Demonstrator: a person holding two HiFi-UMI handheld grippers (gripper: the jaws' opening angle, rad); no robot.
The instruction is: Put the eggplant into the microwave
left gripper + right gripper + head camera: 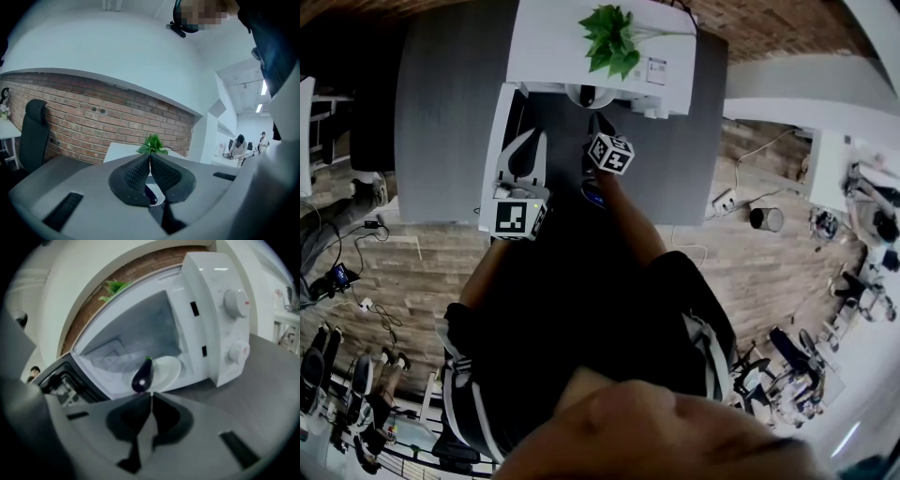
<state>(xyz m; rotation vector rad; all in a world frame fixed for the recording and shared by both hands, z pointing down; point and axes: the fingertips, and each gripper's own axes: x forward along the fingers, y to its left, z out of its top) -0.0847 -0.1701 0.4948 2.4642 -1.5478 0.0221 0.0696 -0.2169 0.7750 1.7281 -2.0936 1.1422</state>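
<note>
Looking straight into the microwave through the right gripper view, with the door swung fully out to the left, leaving the whole cavity open to reach. Spotting the eggplant already inside, lying on the white plate, glossy fat end toward the opening, green stem toward the back wall. Reads as properly set down: resting on its side, touching nothing but the plate, and, by the look of it, far enough in not to foul the door.

Finding the right tool just outside the opening, pinched together tip to tip and gripping nothing at all. Tilted down toward the eggplant, yet clearly apart from it. Makes sense for a tool with no load: closed and slim, clear of the cavity walls.

Switching to the left tool: likewise pressed together and empty. Aimed nearly level, past the potted plant on top of the microwave and on toward the brick wall. From the head view, parked at the left beside the open door, above the grey table, well out of the other tool's path. Cannot tell whether touching the door or merely hanging next to it.

Judging the placement itself as good as done. Leaves only the door, perhaps, though no call for that in the task as worded.
</note>
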